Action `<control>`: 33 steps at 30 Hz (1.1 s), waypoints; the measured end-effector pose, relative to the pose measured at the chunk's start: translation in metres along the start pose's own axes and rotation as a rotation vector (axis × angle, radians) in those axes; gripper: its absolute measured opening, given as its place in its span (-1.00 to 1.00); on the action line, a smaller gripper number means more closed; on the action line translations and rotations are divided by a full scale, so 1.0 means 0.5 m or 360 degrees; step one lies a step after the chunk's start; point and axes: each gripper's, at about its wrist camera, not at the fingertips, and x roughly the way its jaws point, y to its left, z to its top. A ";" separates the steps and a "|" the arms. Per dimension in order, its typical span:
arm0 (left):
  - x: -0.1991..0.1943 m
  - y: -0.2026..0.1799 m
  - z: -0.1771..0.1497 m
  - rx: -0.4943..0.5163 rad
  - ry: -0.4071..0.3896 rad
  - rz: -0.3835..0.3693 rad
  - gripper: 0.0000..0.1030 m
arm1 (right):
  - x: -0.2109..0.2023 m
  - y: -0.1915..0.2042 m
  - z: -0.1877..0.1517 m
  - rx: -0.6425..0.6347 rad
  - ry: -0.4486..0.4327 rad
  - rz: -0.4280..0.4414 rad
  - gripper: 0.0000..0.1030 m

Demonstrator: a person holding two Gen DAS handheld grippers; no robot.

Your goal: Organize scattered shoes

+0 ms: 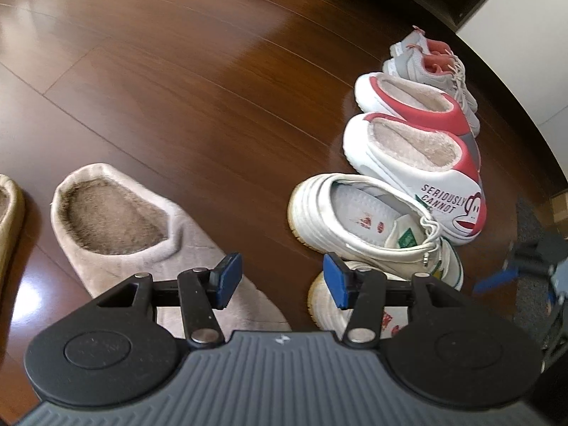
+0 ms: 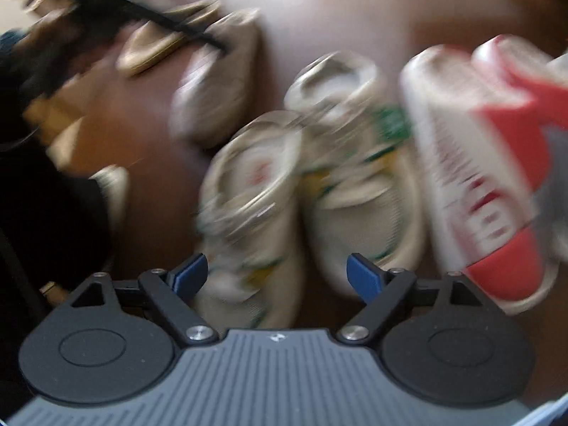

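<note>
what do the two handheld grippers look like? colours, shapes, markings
Both match. The left gripper has a grey ribbed body with a small white logo at its front edge, two round black discs either side, black linkage arms on silver pivot pins, and blue pads on the fingers. The right gripper is the same build, blue pads included. No cables or sleeves show.

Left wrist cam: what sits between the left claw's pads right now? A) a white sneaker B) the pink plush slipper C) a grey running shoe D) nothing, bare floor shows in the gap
D: the left claw stands open with only wood floor in its gap; the pink plush slipper lies to one side and the white sneaker to the other.
</note>
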 end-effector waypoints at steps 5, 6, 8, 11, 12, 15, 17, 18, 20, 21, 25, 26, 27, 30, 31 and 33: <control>-0.003 -0.008 -0.004 0.0027 0.0006 0.0017 0.08 | 0.079 0.044 -0.002 -0.0250 0.0080 -0.0103 -0.07; -0.005 -0.005 -0.005 0.0017 0.0002 0.0026 0.08 | 0.091 0.063 0.002 -0.0378 0.0089 -0.0151 -0.09; -0.008 0.002 -0.005 -0.0011 -0.0004 0.0033 0.14 | 0.100 0.079 0.011 -0.0473 0.0075 -0.0190 -0.11; -0.010 0.009 -0.004 -0.0044 -0.0009 0.0035 0.14 | 0.107 0.096 0.032 -0.0607 0.0047 -0.0237 -0.13; -0.010 0.010 -0.003 -0.0045 -0.0009 0.0034 0.14 | 0.110 0.100 0.039 -0.0635 0.0044 -0.0260 -0.13; -0.011 0.008 -0.002 -0.0027 -0.0016 0.0026 0.14 | 0.111 0.098 0.056 -0.0609 -0.0005 -0.0328 -0.21; -0.010 0.008 -0.003 -0.0025 -0.0016 0.0024 0.14 | 0.104 0.095 0.065 -0.0601 -0.0056 -0.0403 -0.21; -0.010 0.010 -0.003 -0.0031 -0.0015 0.0024 0.14 | 0.105 0.095 0.066 -0.0605 -0.0053 -0.0404 -0.21; -0.009 0.014 -0.003 -0.0049 -0.0011 0.0024 0.14 | 0.107 0.096 0.069 -0.0605 -0.0042 -0.0406 -0.21; -0.010 0.014 -0.003 -0.0051 -0.0015 0.0026 0.14 | 0.105 0.099 0.072 -0.0593 -0.0024 -0.0400 -0.16; -0.014 0.017 -0.003 -0.0064 -0.0030 0.0025 0.14 | 0.043 0.112 0.098 -0.0543 -0.0133 -0.0340 0.31; -0.014 0.017 -0.003 -0.0069 -0.0031 0.0027 0.14 | 0.021 0.108 0.111 -0.0502 -0.0193 -0.0324 0.31; -0.013 0.018 -0.003 -0.0072 -0.0032 0.0027 0.14 | -0.002 0.105 0.131 -0.0454 -0.0274 -0.0301 0.31; -0.012 0.019 -0.003 -0.0077 -0.0031 0.0033 0.14 | -0.010 0.101 0.191 -0.0441 -0.0381 -0.0367 0.41; -0.013 0.019 -0.003 -0.0077 -0.0031 0.0037 0.14 | 0.000 0.101 0.206 -0.0461 -0.0363 -0.0401 0.52; -0.016 0.021 -0.005 -0.0079 -0.0033 0.0044 0.14 | 0.055 0.087 0.239 -0.0488 -0.0218 -0.0368 0.63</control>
